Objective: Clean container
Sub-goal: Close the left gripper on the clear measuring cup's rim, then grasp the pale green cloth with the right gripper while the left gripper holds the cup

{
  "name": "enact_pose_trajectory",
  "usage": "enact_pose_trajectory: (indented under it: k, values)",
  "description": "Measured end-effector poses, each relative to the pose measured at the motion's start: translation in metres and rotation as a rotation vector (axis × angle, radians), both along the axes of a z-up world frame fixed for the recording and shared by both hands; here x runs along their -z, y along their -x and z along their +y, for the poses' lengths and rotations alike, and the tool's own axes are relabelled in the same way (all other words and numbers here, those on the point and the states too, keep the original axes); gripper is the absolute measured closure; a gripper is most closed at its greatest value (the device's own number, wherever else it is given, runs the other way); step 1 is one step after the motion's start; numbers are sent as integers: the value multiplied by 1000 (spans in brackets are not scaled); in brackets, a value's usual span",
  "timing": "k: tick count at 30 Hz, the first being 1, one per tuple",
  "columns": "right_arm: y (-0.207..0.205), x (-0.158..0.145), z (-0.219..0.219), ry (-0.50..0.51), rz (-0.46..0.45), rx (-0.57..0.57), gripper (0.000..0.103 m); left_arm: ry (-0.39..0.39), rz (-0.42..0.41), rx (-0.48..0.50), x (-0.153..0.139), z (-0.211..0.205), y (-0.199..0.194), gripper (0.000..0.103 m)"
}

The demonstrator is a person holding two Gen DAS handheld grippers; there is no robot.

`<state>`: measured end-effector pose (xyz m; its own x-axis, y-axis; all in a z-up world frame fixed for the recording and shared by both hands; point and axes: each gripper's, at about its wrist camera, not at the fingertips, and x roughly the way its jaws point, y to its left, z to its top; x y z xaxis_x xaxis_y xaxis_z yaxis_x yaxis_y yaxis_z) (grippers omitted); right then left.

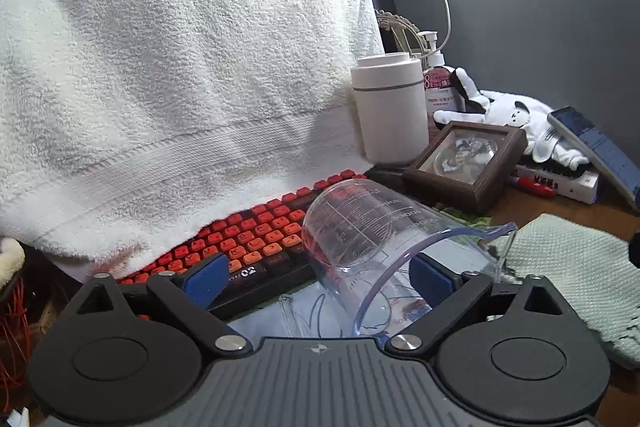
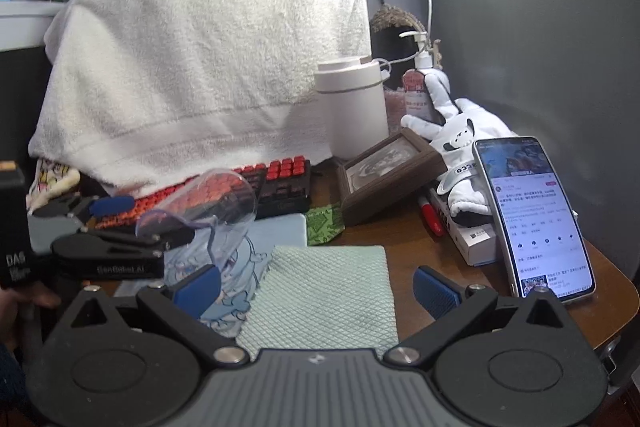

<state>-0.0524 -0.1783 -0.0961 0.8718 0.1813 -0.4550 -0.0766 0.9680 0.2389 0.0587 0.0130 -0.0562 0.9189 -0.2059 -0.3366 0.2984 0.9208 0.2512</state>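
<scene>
Lying on its side near the worktop's left part, the clear plastic measuring jug with printed graduations [image 1: 384, 247] rests partly over the front edge of the black keyboard with orange-red keys [image 1: 248, 243] and partly on a pale blue mat with cartoon print [image 2: 248, 259]. Jug mouth and spout face the left tongs [image 1: 320, 277]. Left tongs: spread wide; the right blue pad [image 1: 430, 281] sits inside the jug's rim, the left one beside the jug, so the wall lies between them, not clamped. Whether the pad touches the wall, I cannot tell.

Right tongs [image 2: 318, 291]: spread wide, holding nothing, poised above the pale green waffle-textured cloth [image 2: 324, 291], which lies flat near the worktop's front edge, just right of the blue mat.

White terry towel [image 2: 208, 51] drapes over something at the back, its hem overhanging the keyboard. White cylindrical lidded canister [image 2: 352, 107] stands at the back, a dark wooden picture frame [image 2: 384, 175] in front of it. Lit smartphone [image 2: 532, 215] leans near the right edge.
</scene>
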Motion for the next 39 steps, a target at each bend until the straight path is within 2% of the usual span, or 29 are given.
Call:
enact_pose_trajectory:
  k: [3, 6, 11, 14, 18, 20, 27, 31, 34, 36, 39]
  values:
    - [-3, 4, -7, -36, 5, -30, 0, 7, 19, 6, 1, 1, -4, 15]
    - [-3, 7, -15, -89, -30, 3, 0, 17, 20, 11, 1, 2, -6, 15]
    - [-11, 11, -25, -100, 12, -26, 0, 23, 39, 31, 1, 1, -10, 15]
    - [-16, 15, -31, -148, 16, -72, 0, 24, 49, 38, 1, 1, -13, 15]
    - [-22, 24, -47, -301, 43, -63, 1, 29, 69, 44, 2, 2, -17, 15]
    - [-26, 28, -55, -366, 86, -50, 1, 35, 83, 51, 2, 2, -19, 15]
    - [-38, 41, -78, -505, 179, -41, 42, 49, 107, 100, 3, 7, -22, 15]
    - [-44, 51, -91, -585, 221, -33, 50, 65, 125, 129, 3, 10, -24, 15]
    - [-49, 55, -94, -597, 259, -53, 65, 62, 131, 133, 3, 11, -24, 15]
    - [-51, 55, -92, -573, 270, -59, 80, 62, 136, 135, 3, 11, -25, 15]
    - [-54, 56, -89, -539, 281, -68, 91, 62, 144, 138, 4, 11, -26, 15]
